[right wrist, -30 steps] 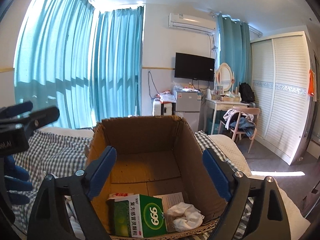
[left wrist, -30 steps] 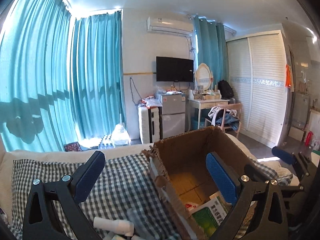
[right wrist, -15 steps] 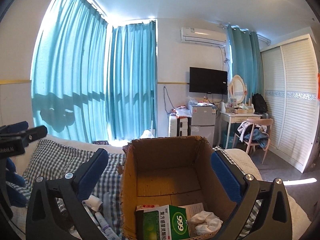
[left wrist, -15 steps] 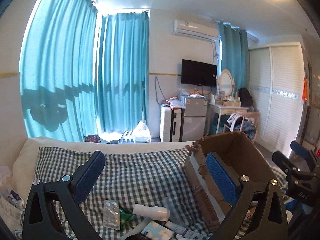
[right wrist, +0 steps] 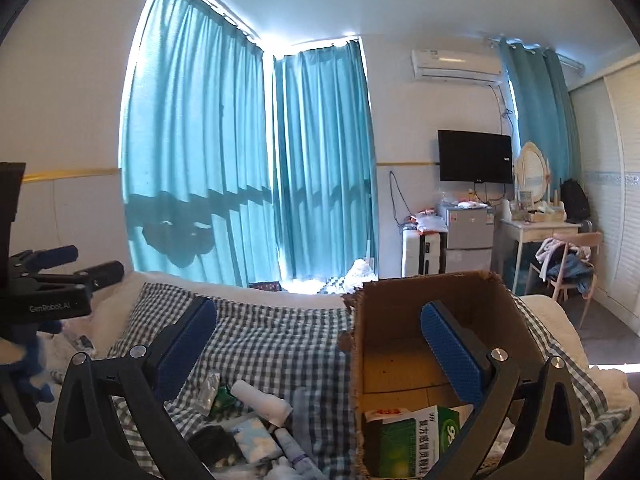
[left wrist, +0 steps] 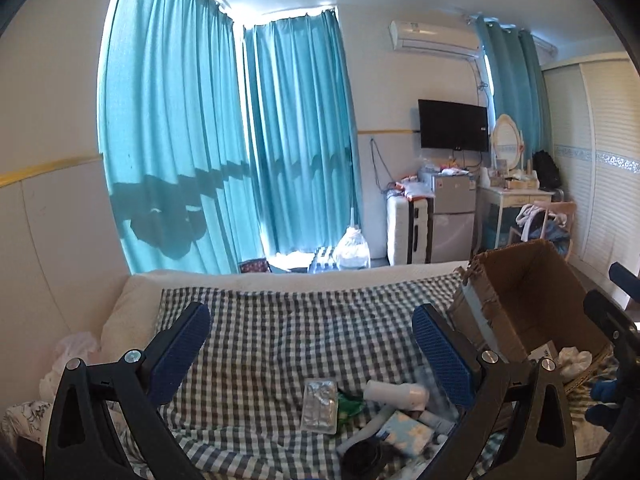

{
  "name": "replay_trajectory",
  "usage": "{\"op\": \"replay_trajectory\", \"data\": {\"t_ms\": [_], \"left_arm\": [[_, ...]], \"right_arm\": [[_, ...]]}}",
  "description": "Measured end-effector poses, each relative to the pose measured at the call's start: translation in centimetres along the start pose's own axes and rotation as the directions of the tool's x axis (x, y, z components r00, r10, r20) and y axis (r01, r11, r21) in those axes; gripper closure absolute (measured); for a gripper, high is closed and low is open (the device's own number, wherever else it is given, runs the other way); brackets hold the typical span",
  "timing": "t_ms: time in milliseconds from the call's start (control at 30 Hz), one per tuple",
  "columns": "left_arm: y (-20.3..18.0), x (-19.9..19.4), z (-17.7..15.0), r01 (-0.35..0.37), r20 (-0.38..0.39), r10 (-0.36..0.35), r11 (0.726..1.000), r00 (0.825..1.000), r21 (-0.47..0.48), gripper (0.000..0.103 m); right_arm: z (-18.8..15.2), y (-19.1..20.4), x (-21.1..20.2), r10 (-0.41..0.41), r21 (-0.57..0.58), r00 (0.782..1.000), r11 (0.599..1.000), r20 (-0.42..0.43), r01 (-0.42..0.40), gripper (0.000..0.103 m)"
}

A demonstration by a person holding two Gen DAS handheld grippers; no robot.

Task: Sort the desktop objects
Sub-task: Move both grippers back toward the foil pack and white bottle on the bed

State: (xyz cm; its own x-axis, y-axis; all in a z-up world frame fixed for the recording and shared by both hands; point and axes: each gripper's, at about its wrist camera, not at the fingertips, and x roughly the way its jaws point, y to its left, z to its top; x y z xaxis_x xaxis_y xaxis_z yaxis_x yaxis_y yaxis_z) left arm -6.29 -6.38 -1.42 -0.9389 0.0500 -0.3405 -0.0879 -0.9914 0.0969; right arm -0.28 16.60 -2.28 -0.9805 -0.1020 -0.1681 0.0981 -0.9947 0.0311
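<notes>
A brown cardboard box [right wrist: 436, 320] stands open on the checked cloth [left wrist: 288, 332], with a green medicine carton [right wrist: 416, 444] and crumpled white tissue [left wrist: 574, 360] inside. Left of the box lies a pile of small items: a silver blister pack [left wrist: 319, 404], a white tube [left wrist: 396, 394], a light blue packet [left wrist: 410, 432], a green wrapper [left wrist: 348, 404]. My left gripper [left wrist: 312, 356] hangs open above this pile, nothing between its blue pads. My right gripper [right wrist: 316, 348] stands wide open and empty, straddling the box's left wall. Each gripper shows at the edge of the other's view.
Teal curtains [left wrist: 224, 140] cover the windows behind the bed. A television [left wrist: 453, 125], small fridge [left wrist: 454, 216], dressing table [left wrist: 516, 196] and chair [right wrist: 568, 268] stand at the far wall. A white pillow edge [left wrist: 128, 308] lies left; a wardrobe [left wrist: 612, 160] is at the right.
Both views have swung left: the box slid from centre to the right and the pile of small items came into sight. The right jaws spread slightly wider.
</notes>
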Motion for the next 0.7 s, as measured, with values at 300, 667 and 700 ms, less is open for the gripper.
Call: {"op": "replay_trajectory", "data": {"t_ms": [300, 667, 700], "left_arm": [[2.6, 0.9, -1.3, 0.010, 0.012, -0.010, 0.999, 1.000, -0.039, 0.000], [4.8, 2.9, -2.6, 0.057, 0.031, -0.055, 0.995, 0.998, -0.083, 0.000], [4.9, 3.2, -2.6, 0.062, 0.041, -0.058, 0.994, 0.997, -0.088, 0.000]], "right_arm": [[-1.1, 3.4, 0.7, 0.077, -0.043, 0.991, 0.996, 0.110, -0.073, 0.000], [-4.2, 7.0, 4.0, 0.168, -0.113, 0.979, 0.981, 0.112, -0.155, 0.000], [-4.5, 7.1, 4.4, 0.162, -0.123, 0.981, 0.981, 0.104, -0.149, 0.000]]}}
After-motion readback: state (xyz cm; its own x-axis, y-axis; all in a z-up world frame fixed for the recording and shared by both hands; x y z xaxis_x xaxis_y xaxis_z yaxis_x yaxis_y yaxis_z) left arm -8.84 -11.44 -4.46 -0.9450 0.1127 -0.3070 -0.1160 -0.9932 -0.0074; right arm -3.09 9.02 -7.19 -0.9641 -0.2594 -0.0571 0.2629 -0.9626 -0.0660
